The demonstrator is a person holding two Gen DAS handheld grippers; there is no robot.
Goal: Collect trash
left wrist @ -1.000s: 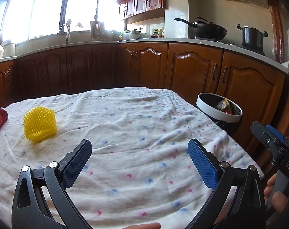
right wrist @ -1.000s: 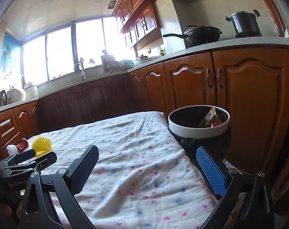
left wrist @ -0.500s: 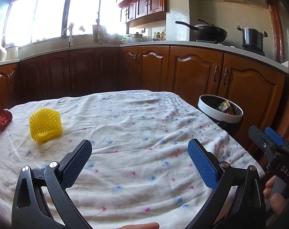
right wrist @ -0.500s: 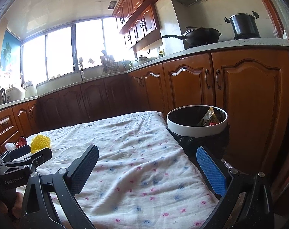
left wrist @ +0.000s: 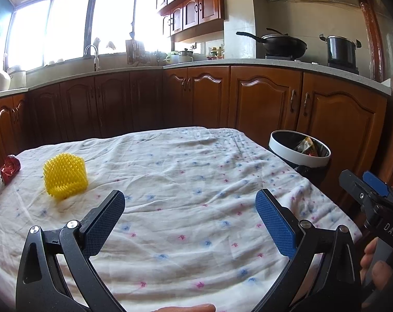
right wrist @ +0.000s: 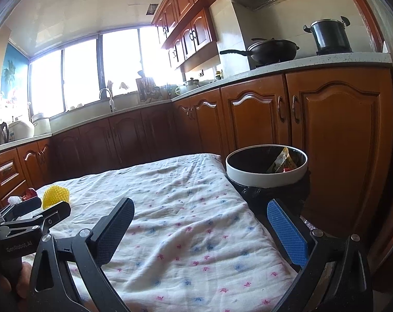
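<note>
While both claws [left wrist: 190, 215] [right wrist: 200, 223] gape empty | kettle [right wrist: 1, 133] only in right view

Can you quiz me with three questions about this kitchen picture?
1. True or false: the left gripper is holding the yellow net.
2. Where is the bin? A) on the table B) off the table's far right corner C) on the counter
3. Fill in: the red wrapper lies on the ____.

Key: 1 false, both the left and the right gripper are open and hold nothing. 2 B. 3 cloth.
</note>
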